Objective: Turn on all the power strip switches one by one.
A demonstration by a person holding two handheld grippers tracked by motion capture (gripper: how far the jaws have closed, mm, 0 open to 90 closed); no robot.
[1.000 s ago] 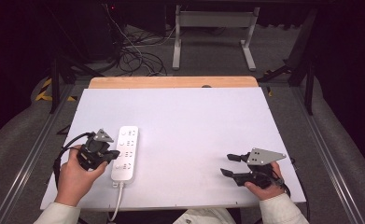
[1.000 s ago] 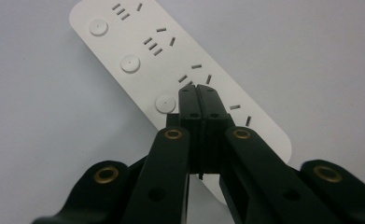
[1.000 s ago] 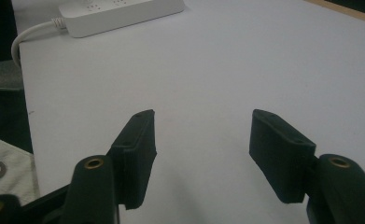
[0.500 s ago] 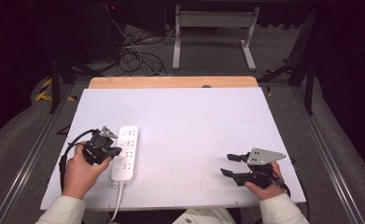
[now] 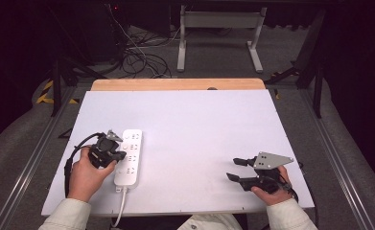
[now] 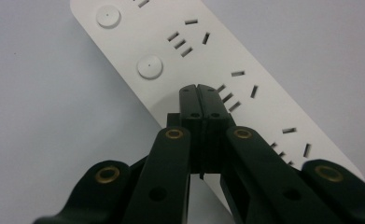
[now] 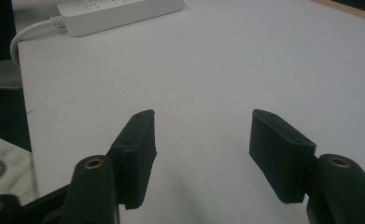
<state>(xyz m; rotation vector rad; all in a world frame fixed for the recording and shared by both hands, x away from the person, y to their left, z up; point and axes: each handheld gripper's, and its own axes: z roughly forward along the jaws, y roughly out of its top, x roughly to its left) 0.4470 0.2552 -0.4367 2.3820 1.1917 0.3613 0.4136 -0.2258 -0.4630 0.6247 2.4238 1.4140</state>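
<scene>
- Currently the white power strip (image 5: 129, 157) lies flat near the left front part of the white surface (image 5: 199, 129), its long axis running from the front edge toward the back, tilted slightly to the right at the far end.
- Its cord (image 5: 120, 206) leaves the near end and drops over the front edge of the surface.
- Left hand-held gripper (image 5: 114, 152): jaws pressed together with nothing between them, tips over the strip's left side about midway along it. Touching or just above: cannot tell.
- Left gripper view: the closed tips of the left hand-held gripper (image 6: 200, 88) sit over the strip's face (image 6: 245, 79) beside a group of socket slots; two round buttons (image 6: 150, 67) lie along one edge. The high view is too small to resolve slots.
- Right hand-held gripper (image 5: 236, 169): jaws spread, empty, low over the right front of the surface, well apart from the strip and pointing left toward it.
- Right gripper view: between the open jaws of the right hand-held gripper (image 7: 201, 135) is bare surface; the strip's cord end (image 7: 119, 11) shows far off at top left.
</scene>
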